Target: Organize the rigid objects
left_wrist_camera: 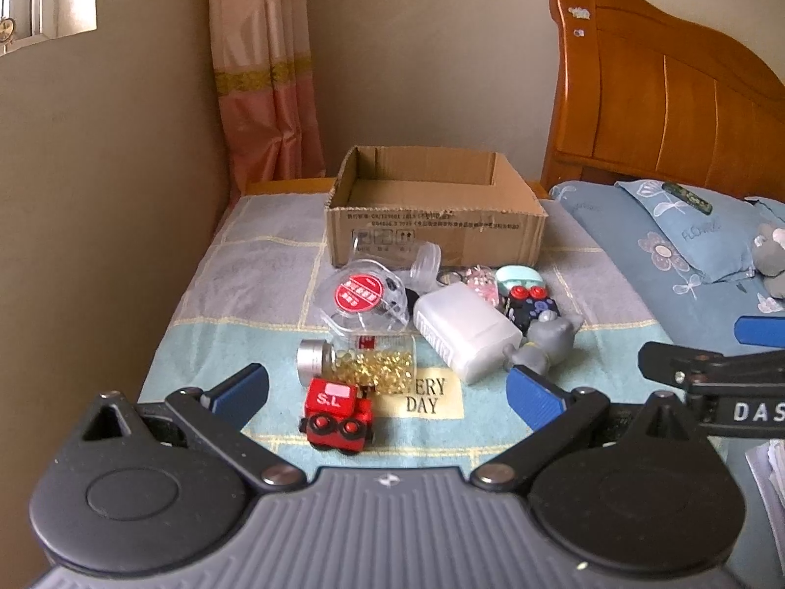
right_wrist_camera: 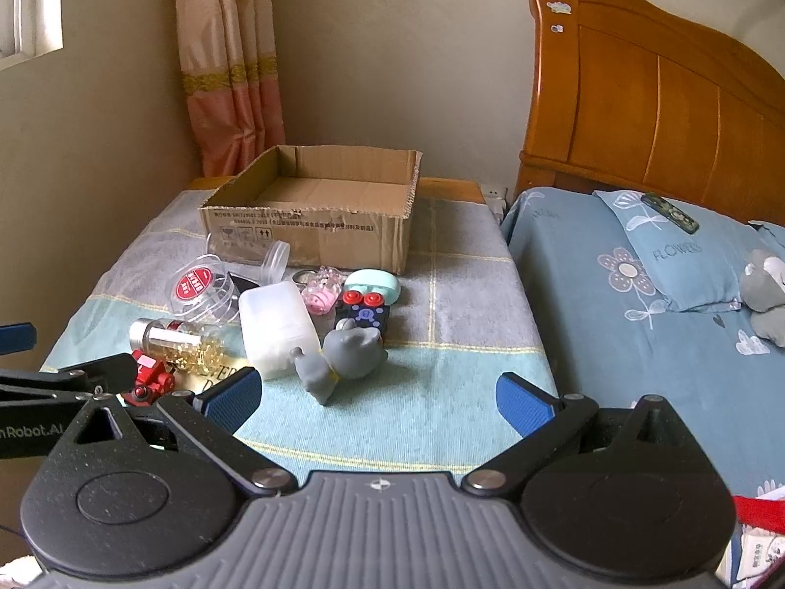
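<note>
Left wrist view: left gripper (left_wrist_camera: 387, 390) spread wide, grasping nothing, red toy train (left_wrist_camera: 336, 412) just ahead between fingers. Right gripper (right_wrist_camera: 378, 395) also released, grey figure (right_wrist_camera: 343, 353) just ahead. Cardboard box (left_wrist_camera: 431, 226) beyond pile, seemingly empty. Likely first pick: advance, clamp train, carry to box.

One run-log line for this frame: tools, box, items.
left tool: open, above red toy truck | right tool: open, near grey figurine | cardboard box: nothing visible inside | items: on cloth
</note>
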`<state>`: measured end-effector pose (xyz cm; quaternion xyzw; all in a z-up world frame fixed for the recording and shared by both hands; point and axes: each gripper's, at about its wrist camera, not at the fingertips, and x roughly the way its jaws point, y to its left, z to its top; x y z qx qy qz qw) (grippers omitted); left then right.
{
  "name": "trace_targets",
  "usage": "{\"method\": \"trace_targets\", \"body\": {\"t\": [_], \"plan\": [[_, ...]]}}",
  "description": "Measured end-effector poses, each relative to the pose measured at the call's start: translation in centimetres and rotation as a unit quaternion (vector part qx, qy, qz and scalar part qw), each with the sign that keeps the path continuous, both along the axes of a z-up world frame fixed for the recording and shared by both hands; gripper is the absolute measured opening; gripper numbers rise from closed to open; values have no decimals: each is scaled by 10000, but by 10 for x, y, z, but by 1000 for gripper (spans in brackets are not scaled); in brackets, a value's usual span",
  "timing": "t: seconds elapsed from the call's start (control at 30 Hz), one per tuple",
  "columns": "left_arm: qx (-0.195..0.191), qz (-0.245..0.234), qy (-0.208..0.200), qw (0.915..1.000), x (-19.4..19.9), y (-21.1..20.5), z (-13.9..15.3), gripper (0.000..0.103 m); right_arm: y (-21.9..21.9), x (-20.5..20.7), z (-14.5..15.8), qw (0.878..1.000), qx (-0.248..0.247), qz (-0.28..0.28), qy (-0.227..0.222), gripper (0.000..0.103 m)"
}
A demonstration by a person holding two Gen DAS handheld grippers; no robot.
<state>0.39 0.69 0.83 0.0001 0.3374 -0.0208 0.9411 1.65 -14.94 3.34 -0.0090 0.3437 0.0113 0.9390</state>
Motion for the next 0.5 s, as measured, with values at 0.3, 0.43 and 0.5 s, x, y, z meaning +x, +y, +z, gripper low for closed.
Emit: {"method": "trace_targets", "body": {"t": [0.3,0.43,0.5], "plan": [[-574,25,13,9983,11,30,-12,102,1,13,-7,9989,-34,449,-129,103],[-1076,55,27,9942,17,50,-22,102,4,19,-13,9975,-167,670,-154,103],[-1054,76,88,9944,22,55,-28,102,4,23,-18,9969,-227,742,-108,103]]}}
